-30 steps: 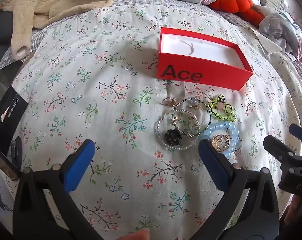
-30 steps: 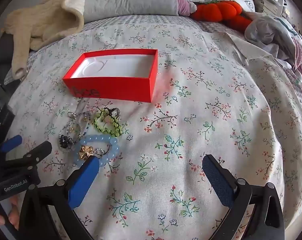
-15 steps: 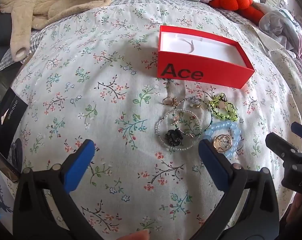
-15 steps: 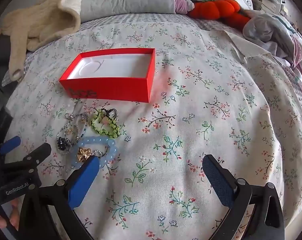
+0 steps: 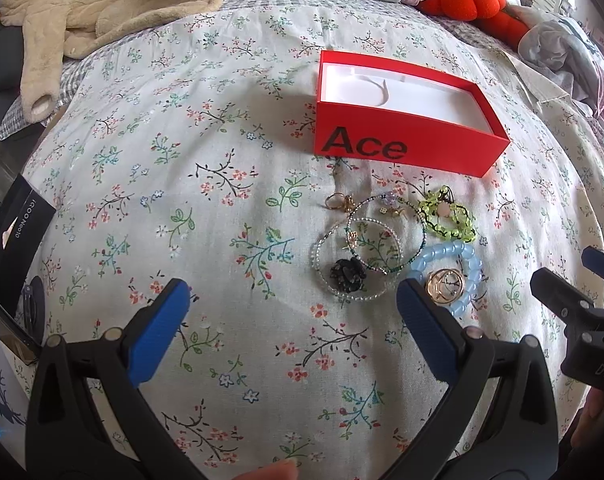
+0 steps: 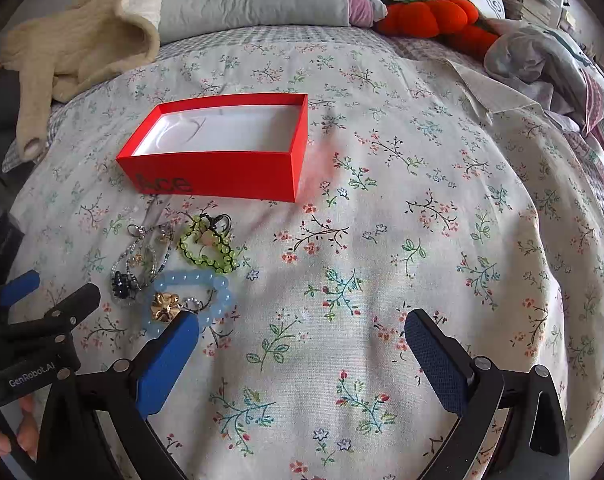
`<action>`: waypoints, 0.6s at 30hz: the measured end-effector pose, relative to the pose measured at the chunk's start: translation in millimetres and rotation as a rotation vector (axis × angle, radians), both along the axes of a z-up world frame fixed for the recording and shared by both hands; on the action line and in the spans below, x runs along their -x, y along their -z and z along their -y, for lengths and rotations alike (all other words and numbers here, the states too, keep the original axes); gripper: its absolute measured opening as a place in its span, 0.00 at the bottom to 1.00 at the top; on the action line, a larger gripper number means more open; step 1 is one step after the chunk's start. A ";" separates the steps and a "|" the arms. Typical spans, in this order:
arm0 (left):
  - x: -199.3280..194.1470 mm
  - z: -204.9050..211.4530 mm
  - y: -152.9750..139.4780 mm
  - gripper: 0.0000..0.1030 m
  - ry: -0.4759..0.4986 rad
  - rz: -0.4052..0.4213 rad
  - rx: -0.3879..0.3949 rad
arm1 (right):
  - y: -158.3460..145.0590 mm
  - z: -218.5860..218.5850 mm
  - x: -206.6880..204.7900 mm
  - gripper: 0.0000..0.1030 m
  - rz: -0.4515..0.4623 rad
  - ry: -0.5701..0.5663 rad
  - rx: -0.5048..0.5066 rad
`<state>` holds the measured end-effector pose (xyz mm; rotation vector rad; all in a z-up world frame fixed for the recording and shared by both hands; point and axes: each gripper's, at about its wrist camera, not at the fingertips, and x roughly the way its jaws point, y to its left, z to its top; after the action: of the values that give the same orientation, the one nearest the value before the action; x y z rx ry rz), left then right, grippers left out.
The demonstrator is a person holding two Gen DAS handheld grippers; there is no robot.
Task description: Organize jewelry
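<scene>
Left wrist view: the left gripper (image 5: 288, 304) hangs over the bed (image 5: 206, 128) with its jaws wide and nothing between them. The jewelry lies in a loose heap just ahead and right of the jaws: a blue bracelet (image 5: 467, 254) with a gold ring (image 5: 445, 286) inside its loop sits right at the tip of the right-hand jaw, a pearl bracelet (image 5: 321, 248) with a black flower (image 5: 346, 274) beside it, a thin bead bracelet (image 5: 385, 236) overlapping that one, a green bracelet (image 5: 447, 220) farther on, and small gold pieces (image 5: 339, 201) near the red box (image 5: 401, 148). The box stands open and looks empty. The main risk, as I judge it, is snagging: the loops overlap, so closing on one may drag its neighbours or scatter the small pieces into the soft quilt folds.

Right wrist view: the right gripper (image 6: 302, 338) also has wide, empty jaws. Its left-hand jaw tip is touching or just over the blue bracelet (image 6: 218, 288) near the gold flower charm (image 6: 164, 307); the heap lies left of the gap, not within it. The left gripper (image 6: 42, 308) is close beside it, so the two could collide if both go for the same piece. The box (image 6: 230, 176) is beyond the heap.
</scene>
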<state>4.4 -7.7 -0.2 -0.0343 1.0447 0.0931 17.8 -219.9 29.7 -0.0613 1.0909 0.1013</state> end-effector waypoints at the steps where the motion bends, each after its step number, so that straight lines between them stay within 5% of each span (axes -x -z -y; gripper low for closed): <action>1: 0.1 -0.1 0.0 1.00 -0.001 0.000 0.001 | 0.0 0.2 0.2 1.00 0.000 0.000 0.000; 18: -0.2 -1.1 -1.3 1.00 -0.002 0.003 0.004 | 0.2 -2.3 -0.9 1.00 0.007 -0.001 0.013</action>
<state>4.6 -6.6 1.2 -0.0390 1.0417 0.0923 18.7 -217.7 29.5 -0.0736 1.0847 0.0945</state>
